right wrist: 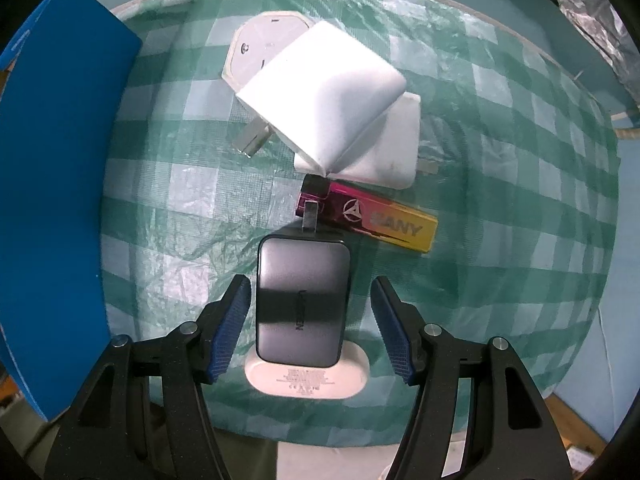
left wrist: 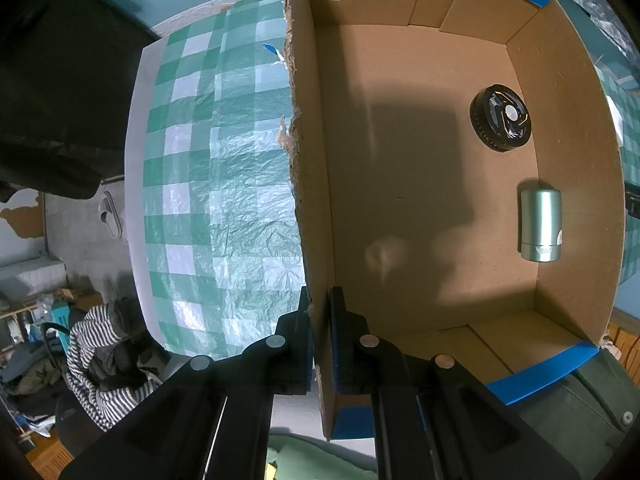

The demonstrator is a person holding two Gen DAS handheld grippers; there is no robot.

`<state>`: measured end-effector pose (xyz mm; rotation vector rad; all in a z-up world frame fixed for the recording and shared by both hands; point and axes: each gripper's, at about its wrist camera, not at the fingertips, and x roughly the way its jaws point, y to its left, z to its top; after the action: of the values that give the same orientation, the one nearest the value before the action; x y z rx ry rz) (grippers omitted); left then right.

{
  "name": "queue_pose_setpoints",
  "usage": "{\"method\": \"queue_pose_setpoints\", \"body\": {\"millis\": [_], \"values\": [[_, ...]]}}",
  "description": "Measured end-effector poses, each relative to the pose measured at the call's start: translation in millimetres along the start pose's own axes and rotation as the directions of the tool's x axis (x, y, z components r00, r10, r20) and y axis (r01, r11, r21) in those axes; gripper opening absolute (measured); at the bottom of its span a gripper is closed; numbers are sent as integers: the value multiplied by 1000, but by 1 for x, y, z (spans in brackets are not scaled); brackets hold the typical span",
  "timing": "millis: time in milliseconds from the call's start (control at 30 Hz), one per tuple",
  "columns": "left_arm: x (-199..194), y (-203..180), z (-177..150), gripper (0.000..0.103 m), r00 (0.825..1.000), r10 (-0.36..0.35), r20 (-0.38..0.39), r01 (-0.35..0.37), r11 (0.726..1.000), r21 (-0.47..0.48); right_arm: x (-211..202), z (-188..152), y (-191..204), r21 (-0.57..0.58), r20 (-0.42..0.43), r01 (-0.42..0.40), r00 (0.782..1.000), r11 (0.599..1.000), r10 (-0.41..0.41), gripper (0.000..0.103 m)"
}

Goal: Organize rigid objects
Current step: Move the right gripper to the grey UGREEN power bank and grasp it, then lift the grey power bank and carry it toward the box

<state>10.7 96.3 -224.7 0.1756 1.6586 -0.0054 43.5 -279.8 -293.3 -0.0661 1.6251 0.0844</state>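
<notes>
Left tongs are pinching the near end of the cardboard box's torn left wall, and inside, along the right wall, lie a black round disc and a pale green cylinder. Right tongs are spread wide, pointing down over a grey charger stacked on a white charger, pads clear of both. Farther off on the checked surface sit a pink-and-yellow bar and more white plug blocks.
</notes>
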Motion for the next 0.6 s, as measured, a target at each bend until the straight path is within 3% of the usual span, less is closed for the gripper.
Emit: {"method": "queue_pose_setpoints", "body": {"millis": [100,167,267,600], "values": [[0,0,0,7,1000,1,0,-1,1000,-1,6,1,1,3,-8,-5,1000,1000,5,62],[0,0,-1,7,1000,0,0,0,1000,-1,10,3,1,6,-9,-2,1000,1000,2,49],[-1,1,-1,7,1000,-2,0,2,1000,-3,16,-3,6,22,-14,-20,1000,1000,20,43],[-1,6,-2,7,1000,-28,0,29,999,-28,19,-9,11,2,0,-17,1000,1000,17,40]]}}
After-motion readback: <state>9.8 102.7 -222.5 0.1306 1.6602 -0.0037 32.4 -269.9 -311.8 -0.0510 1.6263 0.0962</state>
